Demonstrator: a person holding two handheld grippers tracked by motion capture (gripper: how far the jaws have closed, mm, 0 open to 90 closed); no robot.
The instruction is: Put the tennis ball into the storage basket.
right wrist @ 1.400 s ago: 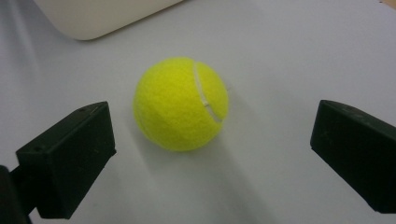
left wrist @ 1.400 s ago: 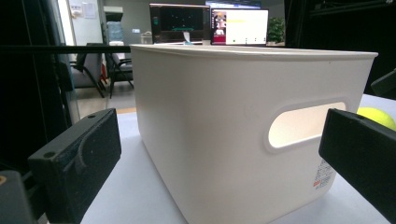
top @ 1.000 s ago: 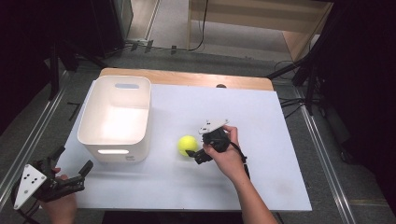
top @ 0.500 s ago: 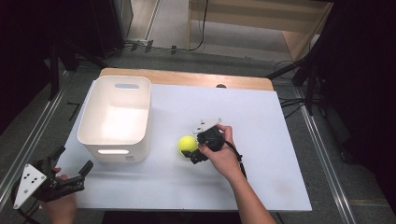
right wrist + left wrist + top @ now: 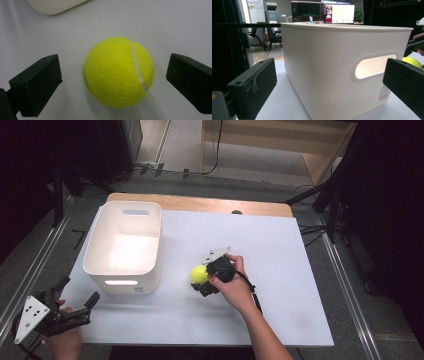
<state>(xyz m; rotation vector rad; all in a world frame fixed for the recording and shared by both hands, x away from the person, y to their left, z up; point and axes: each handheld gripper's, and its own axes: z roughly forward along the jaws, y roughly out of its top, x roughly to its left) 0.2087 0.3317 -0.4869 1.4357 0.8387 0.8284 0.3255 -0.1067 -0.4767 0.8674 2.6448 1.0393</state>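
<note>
A yellow tennis ball (image 5: pixel 198 274) lies on the white table, right of a white bin (image 5: pixel 150 251). My right gripper (image 5: pixel 201 280) is open, its jaws standing on either side of the ball without touching it. In the right gripper view the ball (image 5: pixel 118 72) sits between the two black jaws with a gap on each side. My left gripper (image 5: pixel 78 293) is open near the table's front left corner and points at the bin's front wall (image 5: pixel 324 62). The ball (image 5: pixel 412 62) peeks out past the bin's right side.
The bin has a handle cut-out (image 5: pixel 375 67) in its near wall and looks empty from above. The white table top (image 5: pixel 280 250) stretches to the right of the ball. A wooden strip (image 5: pixel 200 204) runs along the far edge.
My right gripper has moved left up to the ball, so its jaws now flank it. The left gripper has stayed still.
</note>
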